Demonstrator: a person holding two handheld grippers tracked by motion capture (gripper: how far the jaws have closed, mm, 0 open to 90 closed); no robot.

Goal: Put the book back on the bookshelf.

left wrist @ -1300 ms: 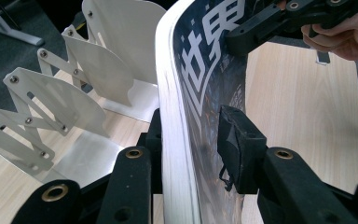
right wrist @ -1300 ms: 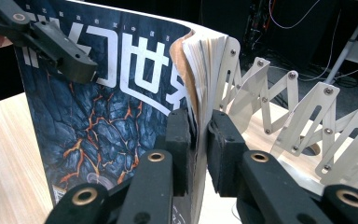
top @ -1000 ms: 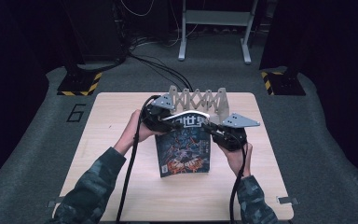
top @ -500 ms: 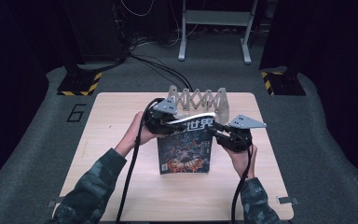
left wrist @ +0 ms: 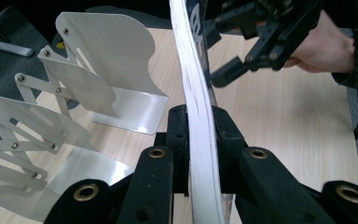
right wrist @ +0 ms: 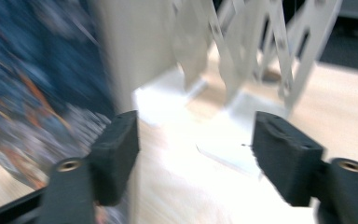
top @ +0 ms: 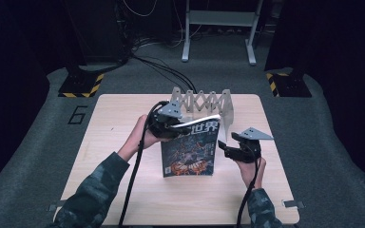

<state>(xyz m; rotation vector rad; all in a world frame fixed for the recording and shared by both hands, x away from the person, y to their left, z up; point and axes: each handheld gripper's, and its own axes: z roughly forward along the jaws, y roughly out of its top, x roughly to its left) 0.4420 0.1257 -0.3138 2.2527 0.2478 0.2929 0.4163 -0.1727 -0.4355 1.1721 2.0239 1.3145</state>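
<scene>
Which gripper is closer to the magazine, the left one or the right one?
Left. The left gripper is clamped on the magazine at its top edge. The right gripper sits just off its right edge, jaws open and holding nothing.

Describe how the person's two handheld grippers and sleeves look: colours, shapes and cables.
Both the left gripper and right gripper are black, each topped by a grey three-cornered plate. The jaws are black bars with brass-coloured rivets and blocky black pads. A black cable trails from each. The sleeves are green camouflage.
</scene>
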